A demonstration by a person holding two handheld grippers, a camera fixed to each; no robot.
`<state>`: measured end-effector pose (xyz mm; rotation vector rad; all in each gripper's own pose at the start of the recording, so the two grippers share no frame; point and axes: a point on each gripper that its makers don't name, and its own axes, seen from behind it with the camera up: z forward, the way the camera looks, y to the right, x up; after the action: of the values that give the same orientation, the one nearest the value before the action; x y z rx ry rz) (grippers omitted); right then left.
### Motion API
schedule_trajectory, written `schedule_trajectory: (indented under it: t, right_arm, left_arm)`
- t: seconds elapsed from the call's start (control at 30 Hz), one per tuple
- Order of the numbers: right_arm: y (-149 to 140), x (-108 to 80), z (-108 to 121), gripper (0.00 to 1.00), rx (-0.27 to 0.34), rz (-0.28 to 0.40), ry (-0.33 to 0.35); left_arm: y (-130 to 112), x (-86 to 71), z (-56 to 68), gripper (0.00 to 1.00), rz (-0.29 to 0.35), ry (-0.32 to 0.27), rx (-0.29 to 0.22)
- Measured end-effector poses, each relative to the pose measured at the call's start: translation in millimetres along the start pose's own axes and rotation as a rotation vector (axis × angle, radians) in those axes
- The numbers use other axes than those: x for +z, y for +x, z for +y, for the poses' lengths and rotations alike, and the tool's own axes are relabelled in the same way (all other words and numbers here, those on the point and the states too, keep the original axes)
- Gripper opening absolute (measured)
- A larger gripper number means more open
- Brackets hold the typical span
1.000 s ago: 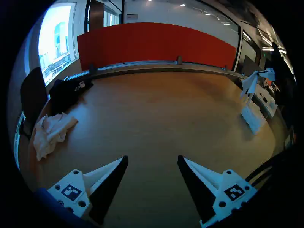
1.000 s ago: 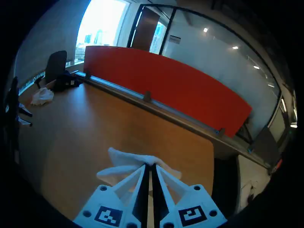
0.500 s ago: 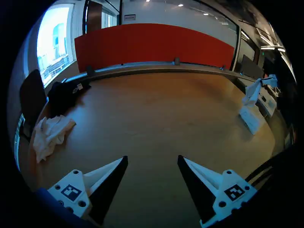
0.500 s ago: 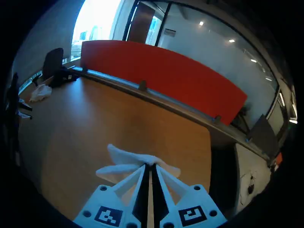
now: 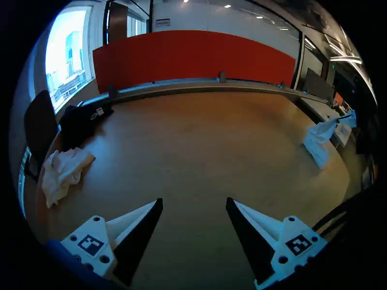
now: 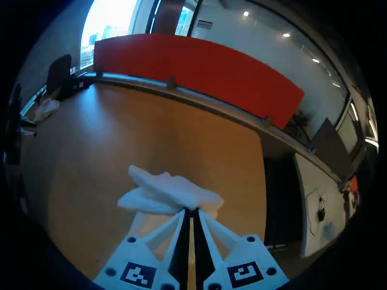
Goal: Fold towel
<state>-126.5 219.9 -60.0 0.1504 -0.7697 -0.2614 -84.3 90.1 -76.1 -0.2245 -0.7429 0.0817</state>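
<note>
A broad wooden table (image 5: 203, 140) takes up most of the left gripper view. A long red partition (image 5: 193, 53) stands along its far edge, with a bright window (image 5: 65, 58) at the far left. A dark chair (image 5: 41, 123) stands at the table's left end. Just beside it, a dark bag (image 5: 80, 121) lies on the table's far left corner. Nearer than the bag, a crumpled white cloth (image 5: 63, 171) lies at the left edge.

The white towel (image 6: 169, 193) is bunched into loose folds at the tips of the right gripper (image 6: 192, 212), above the near right part of the table. The fingers are pressed together with a fold of the towel pinched between them. Whether the lower folds touch the table cannot be told. In the left gripper view the same towel (image 5: 323, 130) shows as a small white shape at the table's far right edge, well apart from the crumpled cloth.

The left gripper (image 5: 193, 200) hangs over the near middle of the table. Its fingers are wide apart, with bare wood between them.
</note>
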Motion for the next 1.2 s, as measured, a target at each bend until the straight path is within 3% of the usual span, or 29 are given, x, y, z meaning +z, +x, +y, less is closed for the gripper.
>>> schedule_trajectory:
  t: [0.5, 1.2]
  right_arm:
    - [-70, 6.9, 13, 0.05, 0.061, -0.115, -0.040]
    - [-133, 38.2, 27, 0.04, 0.147, -0.236, -0.105]
  left_arm:
    - [-4, -2.5, -2.6, 0.97, -0.002, 0.005, 0.013]
    - [-10, -5.0, -6.0, 0.97, -0.011, 0.018, 0.021]
